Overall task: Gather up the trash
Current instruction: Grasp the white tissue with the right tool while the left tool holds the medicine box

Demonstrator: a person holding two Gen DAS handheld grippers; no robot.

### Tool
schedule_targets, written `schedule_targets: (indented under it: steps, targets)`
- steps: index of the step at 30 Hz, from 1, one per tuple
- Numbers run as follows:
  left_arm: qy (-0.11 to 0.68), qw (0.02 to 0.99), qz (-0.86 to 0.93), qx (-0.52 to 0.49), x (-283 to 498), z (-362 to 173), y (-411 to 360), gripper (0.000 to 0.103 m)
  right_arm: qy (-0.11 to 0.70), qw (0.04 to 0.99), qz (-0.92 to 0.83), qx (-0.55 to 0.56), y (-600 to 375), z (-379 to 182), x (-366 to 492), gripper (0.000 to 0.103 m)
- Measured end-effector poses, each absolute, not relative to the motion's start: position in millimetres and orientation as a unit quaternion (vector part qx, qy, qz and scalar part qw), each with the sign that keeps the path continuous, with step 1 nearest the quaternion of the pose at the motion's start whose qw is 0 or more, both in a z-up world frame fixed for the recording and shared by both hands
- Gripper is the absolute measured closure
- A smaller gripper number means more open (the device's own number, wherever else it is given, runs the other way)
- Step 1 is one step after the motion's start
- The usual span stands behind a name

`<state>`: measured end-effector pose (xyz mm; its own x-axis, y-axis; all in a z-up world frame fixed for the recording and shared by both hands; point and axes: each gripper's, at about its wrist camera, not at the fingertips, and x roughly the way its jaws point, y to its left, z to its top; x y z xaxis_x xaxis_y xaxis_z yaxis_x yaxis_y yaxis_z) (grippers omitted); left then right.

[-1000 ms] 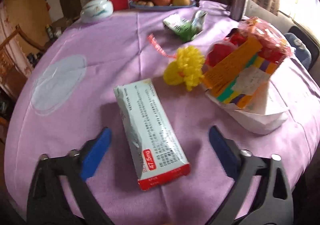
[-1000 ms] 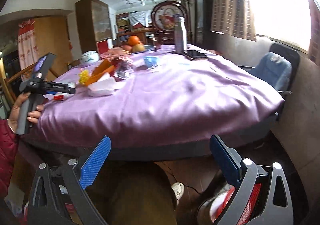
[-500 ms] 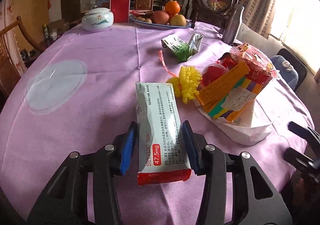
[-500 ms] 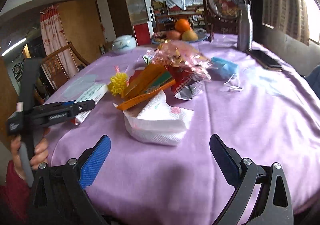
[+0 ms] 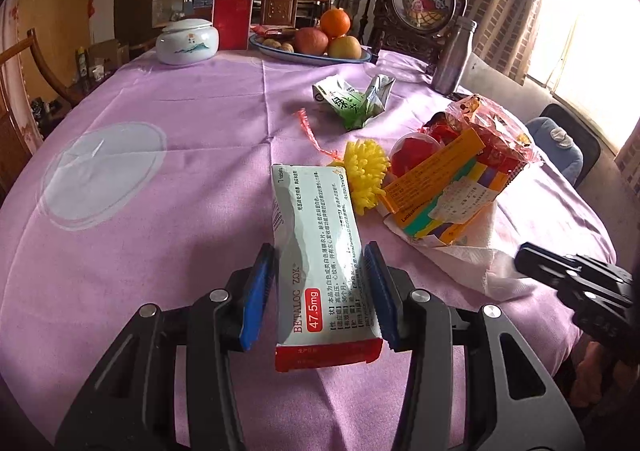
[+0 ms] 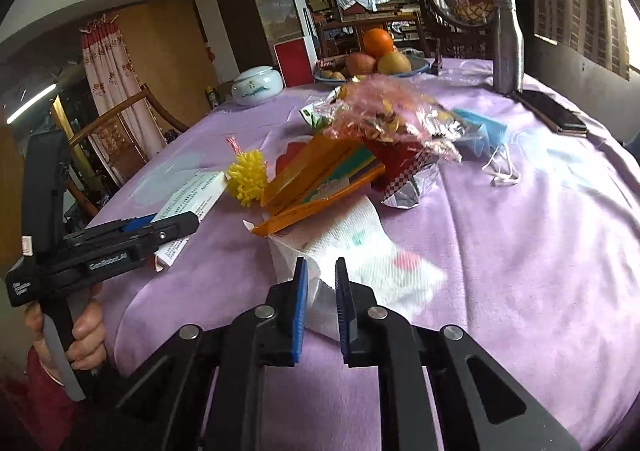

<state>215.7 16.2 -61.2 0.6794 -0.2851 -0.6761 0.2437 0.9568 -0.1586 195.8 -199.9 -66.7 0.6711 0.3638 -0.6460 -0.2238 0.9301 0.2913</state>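
My left gripper (image 5: 320,291) is shut on a white medicine box (image 5: 320,251) with a red end, held just above the purple tablecloth (image 5: 160,191). My right gripper (image 6: 322,299) is shut on the near corner of a white paper napkin (image 6: 360,251). On the napkin lies an orange carton (image 6: 320,179) with a red plastic wrapper (image 6: 384,119). A yellow pompom (image 5: 366,171) lies beside the carton. A green wrapper (image 5: 352,101) lies farther back. A blue face mask (image 6: 484,131) lies right of the pile.
At the far edge stand a white lidded jar (image 5: 187,42), a red card (image 5: 233,23), a fruit plate (image 5: 316,45) and a metal bottle (image 5: 454,57). A phone (image 6: 552,113) lies by the bottle. A clear round lid (image 5: 100,171) lies at left.
My left gripper closed on the medicine box and lifted it slightly. My right gripper came from below the table edge to the napkin and closed on its corner.
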Motion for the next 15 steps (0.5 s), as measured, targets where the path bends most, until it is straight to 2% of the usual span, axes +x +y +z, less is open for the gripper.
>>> schedule_targets:
  steps: [4,6,7,8,11,15]
  targets:
    - [0.372,0.917,-0.146,-0.021,210.0,-62.2,13.2,0.057,0.356,0.920,0.149,0.068,-206.9,-57.2,176.5,0.087]
    - [0.377,0.914,-0.146,-0.021,209.7,-64.5,11.6,0.056,0.358,0.919,0.152,0.069,-209.6,-58.7,178.8,0.046]
    - [0.380,0.913,-0.147,-0.024,210.4,-65.3,11.6,0.056,0.356,0.920,0.148,0.072,-209.4,-58.4,180.8,0.011]
    - [0.383,0.911,-0.147,-0.028,211.4,-65.7,12.0,0.056,0.350,0.923,0.147,0.069,-207.0,-56.9,183.7,0.005]
    - [0.390,0.908,-0.146,-0.034,213.6,-67.4,12.8,0.056,0.356,0.922,0.151,0.020,-187.9,-53.4,203.3,0.005]
    - [0.395,0.906,-0.149,-0.038,215.2,-69.1,12.4,0.056,0.422,0.893,0.158,-0.011,-169.9,-71.3,247.0,0.006]
